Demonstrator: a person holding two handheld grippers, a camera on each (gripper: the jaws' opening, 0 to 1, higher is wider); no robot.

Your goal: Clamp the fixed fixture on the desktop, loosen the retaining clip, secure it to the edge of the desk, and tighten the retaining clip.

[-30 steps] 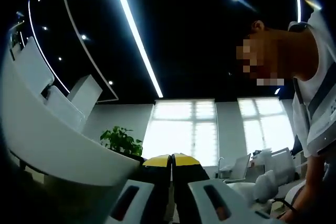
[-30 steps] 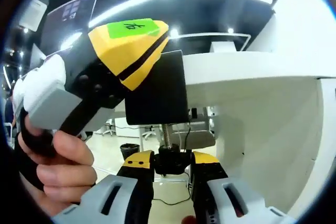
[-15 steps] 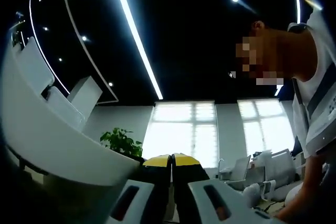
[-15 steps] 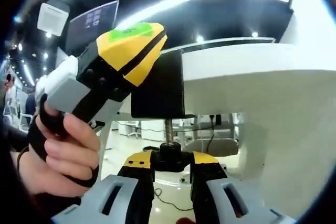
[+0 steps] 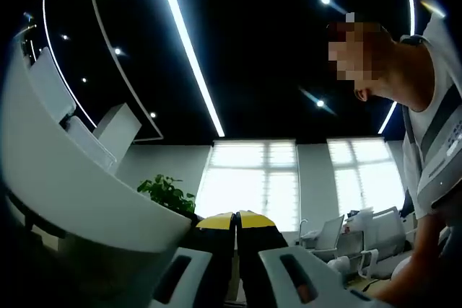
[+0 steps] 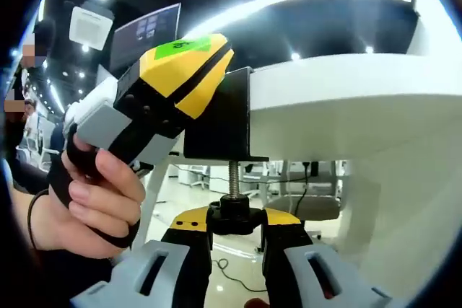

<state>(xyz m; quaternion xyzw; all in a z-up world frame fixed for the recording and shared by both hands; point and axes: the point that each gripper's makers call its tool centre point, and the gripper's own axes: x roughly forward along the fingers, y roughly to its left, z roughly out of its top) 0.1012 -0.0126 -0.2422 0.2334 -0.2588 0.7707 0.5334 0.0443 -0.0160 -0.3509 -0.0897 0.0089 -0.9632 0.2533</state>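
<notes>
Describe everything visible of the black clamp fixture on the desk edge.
The black clamp fixture is a matte, boxy bracket hugging the white desk edge. A threaded metal screw runs down from its underside to a black knob, which the right gripper pinches between its yellow-tipped jaws. The left gripper grips the bracket's outer side.

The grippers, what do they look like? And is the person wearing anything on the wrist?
Each gripper has grey jaws with dark slots and yellow-and-black tips. The left gripper, in the right gripper view, has a black and grey body, a yellow nose with a black stripe, and a green sticker with writing. The hand holding it has a thin dark band at the wrist.
</notes>
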